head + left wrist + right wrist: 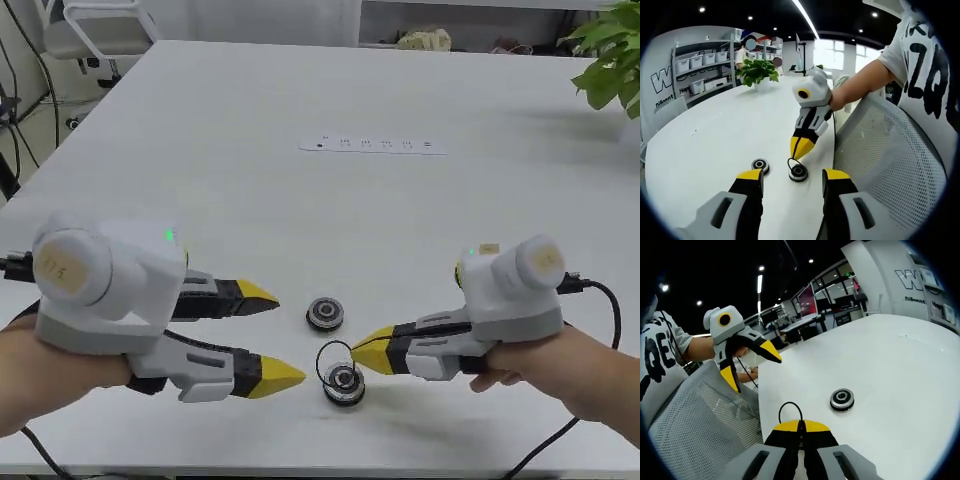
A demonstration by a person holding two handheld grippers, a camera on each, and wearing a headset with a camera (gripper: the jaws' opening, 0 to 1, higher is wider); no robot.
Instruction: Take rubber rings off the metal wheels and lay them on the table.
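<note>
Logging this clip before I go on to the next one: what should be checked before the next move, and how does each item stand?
1. Right hand-held gripper shut on the rubber ring: ok.
2. Ring fully clear of the near wheel: cannot tell; its loop stands up beside the wheel.
3. Near wheel held down against the pull: not ok; nothing grips it.
4. Left hand-held gripper open, apart from both wheels: ok.
5. Bare table to lay the ring on: ok.
6. Far wheel out of the way: ok.
</note>
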